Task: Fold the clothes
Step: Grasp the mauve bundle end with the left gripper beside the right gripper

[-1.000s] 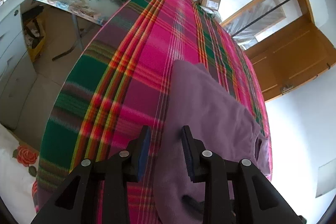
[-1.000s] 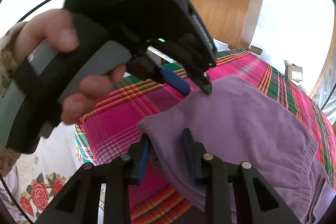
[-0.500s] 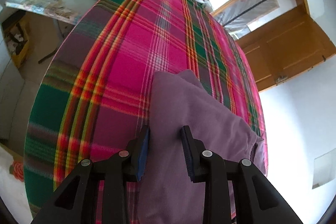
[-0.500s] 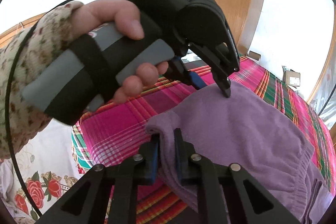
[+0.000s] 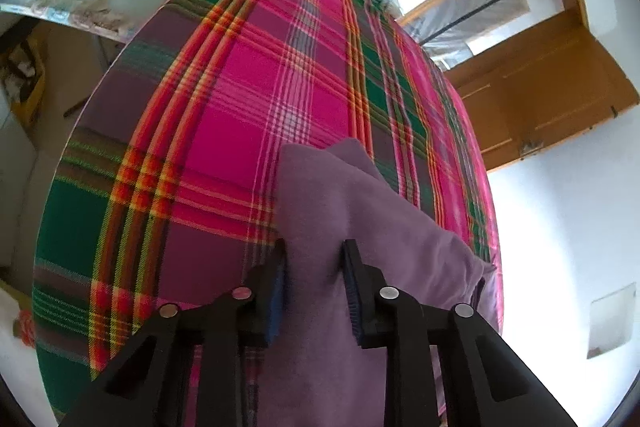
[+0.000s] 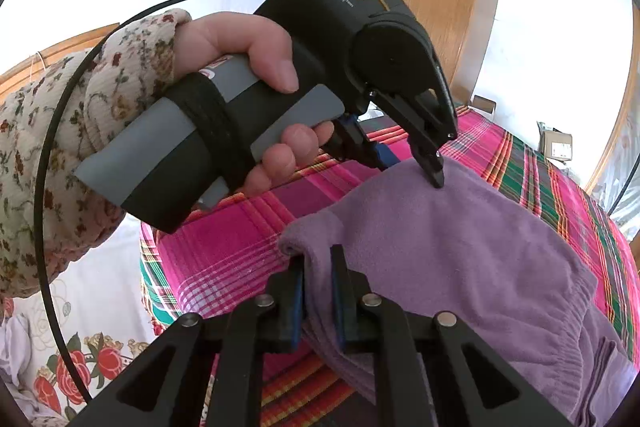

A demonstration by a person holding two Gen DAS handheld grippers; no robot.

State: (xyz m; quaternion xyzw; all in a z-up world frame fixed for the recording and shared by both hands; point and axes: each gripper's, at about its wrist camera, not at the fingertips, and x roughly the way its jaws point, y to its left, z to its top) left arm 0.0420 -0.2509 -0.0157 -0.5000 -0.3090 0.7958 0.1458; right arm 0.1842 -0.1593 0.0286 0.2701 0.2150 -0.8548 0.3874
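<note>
Since a second ago, right gripper (image 6: 318, 297) has clamped its fingers on the purple garment (image 6: 460, 259) edge; left gripper (image 5: 314, 291) straddles cloth, fingers apart, on the bed (image 5: 248, 115). Likely mid-fold: left must pinch before lifting.

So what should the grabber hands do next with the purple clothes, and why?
Probably close the left gripper on the purple garment. Its jaws are open around the near edge, while the right gripper already pinches a corner. With both holding on, they could lift that edge over the plaid blanket to fold it.
</note>
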